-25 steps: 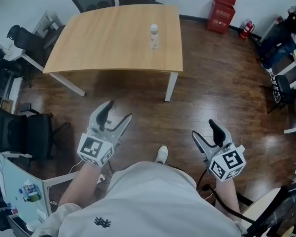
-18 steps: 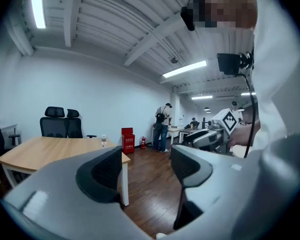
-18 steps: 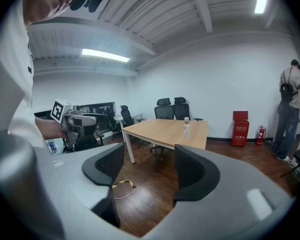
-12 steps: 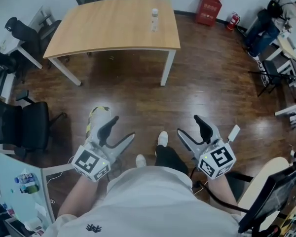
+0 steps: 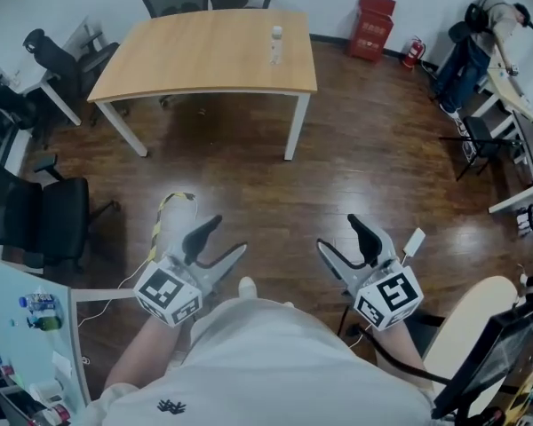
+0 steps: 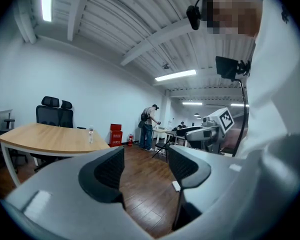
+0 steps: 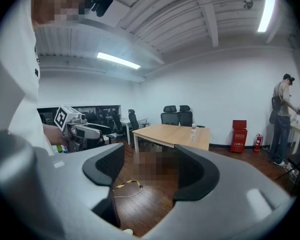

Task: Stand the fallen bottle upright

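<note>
The bottle [image 5: 275, 44] looks upright already on the tabletop [image 5: 195, 60], well apart from both grippers; left gripper [image 5: 229, 234] fingers [image 6: 107, 171] closing on nothing, right gripper [image 5: 338, 232] released, empty; walk closer, check before grasping

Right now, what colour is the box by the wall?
The box is red, clearest in the head view.

Ceiling strip lights [image 6: 175, 75] give even, cool, fairly bright light; in the head view the dark wood floor [image 5: 382, 176] carries a soft sheen and the table [image 5: 204, 51] throws a diffuse shadow beneath it. Both gripper views are fisheye, bending straight lines and falling to black at all 4 corners, with nearest surfaces slightly soft.
</note>
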`<state>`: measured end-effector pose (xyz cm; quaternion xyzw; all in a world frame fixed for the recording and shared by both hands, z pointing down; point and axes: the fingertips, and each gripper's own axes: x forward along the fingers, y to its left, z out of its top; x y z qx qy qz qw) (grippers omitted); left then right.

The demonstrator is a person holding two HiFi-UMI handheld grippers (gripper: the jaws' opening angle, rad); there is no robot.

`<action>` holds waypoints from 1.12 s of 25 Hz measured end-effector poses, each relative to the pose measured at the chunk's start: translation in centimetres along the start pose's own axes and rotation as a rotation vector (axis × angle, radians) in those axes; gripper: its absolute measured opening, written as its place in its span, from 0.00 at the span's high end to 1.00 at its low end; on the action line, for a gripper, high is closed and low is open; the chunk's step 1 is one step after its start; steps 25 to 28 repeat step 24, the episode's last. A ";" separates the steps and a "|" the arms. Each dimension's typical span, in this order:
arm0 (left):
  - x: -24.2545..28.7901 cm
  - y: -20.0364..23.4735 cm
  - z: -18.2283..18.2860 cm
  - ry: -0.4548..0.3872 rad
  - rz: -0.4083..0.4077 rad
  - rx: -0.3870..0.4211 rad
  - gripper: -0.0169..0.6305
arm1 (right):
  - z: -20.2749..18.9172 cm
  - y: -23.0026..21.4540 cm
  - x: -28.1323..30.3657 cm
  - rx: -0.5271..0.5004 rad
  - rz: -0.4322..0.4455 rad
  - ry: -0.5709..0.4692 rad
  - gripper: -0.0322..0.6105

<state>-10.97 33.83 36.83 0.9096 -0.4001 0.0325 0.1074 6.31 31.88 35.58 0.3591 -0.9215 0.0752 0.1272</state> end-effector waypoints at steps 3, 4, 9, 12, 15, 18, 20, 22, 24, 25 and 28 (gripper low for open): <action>-0.5 -1.1 0.1 -0.010 -0.008 0.006 0.54 | -0.3 1.4 -1.0 -0.028 0.003 -0.008 0.48; -0.3 -1.6 0.2 -0.007 -0.001 0.010 0.55 | -0.2 1.4 -1.3 -0.032 0.015 -0.009 0.48; 0.6 -4.5 -0.2 0.025 -0.012 0.002 0.54 | -0.8 1.2 -3.5 -0.007 0.022 0.000 0.48; -0.5 -5.4 -1.2 0.045 -0.013 -0.002 0.54 | -1.7 2.4 -4.0 0.006 0.025 -0.001 0.48; -1.5 -5.9 -1.4 0.047 0.004 -0.004 0.55 | -1.8 3.3 -4.0 0.008 0.045 -0.003 0.48; -2.0 -6.0 -1.1 0.041 0.014 -0.004 0.55 | -1.4 3.6 -3.9 -0.002 0.055 -0.008 0.49; -2.2 -6.4 -0.9 0.041 0.022 -0.002 0.55 | -1.2 3.7 -4.1 -0.004 0.061 -0.009 0.49; -2.2 -6.8 -0.7 0.041 0.032 -0.001 0.54 | -1.0 3.6 -4.5 -0.004 0.071 -0.002 0.50; -2.0 -7.3 -0.6 0.042 0.039 -0.004 0.54 | -1.0 3.4 -4.8 -0.003 0.081 0.006 0.50; -2.0 -7.3 -0.6 0.042 0.039 -0.004 0.54 | -1.0 3.4 -4.8 -0.003 0.081 0.006 0.50; -2.0 -7.3 -0.6 0.042 0.039 -0.004 0.54 | -1.0 3.4 -4.8 -0.003 0.081 0.006 0.50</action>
